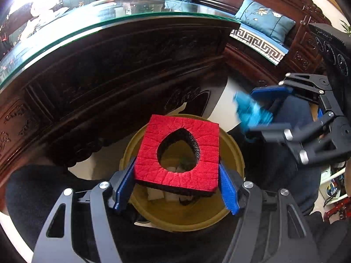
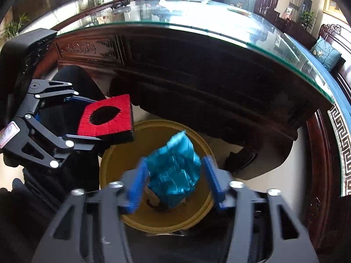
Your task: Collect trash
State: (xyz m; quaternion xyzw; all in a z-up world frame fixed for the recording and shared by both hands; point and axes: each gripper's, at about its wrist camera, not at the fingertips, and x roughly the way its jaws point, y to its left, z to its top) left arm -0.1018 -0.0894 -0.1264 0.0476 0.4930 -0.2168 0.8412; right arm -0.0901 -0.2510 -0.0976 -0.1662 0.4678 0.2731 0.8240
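Observation:
My left gripper [image 1: 175, 179] is shut on a square red foam pad [image 1: 193, 135] with a teardrop hole, held over a yellow round bin [image 1: 232, 149] on the floor. The pad [image 2: 105, 118] and left gripper [image 2: 87, 120] also show in the right wrist view. In that view a crumpled blue plastic wrapper [image 2: 175, 168] hangs between the fingers of my right gripper [image 2: 175, 179], above the bin [image 2: 109, 157]. The jaws look spread and blurred, with gaps beside the wrapper. The wrapper [image 1: 250, 111] and right gripper [image 1: 261, 109] show in the left wrist view. White scraps lie inside the bin.
A dark carved wooden table [image 1: 109, 70] with a glass top [image 2: 197, 15] stands right behind the bin. A carved bench with blue cushions [image 1: 265, 17] stands at the right. Dark clothing of the person [image 1: 33, 188] surrounds the bin.

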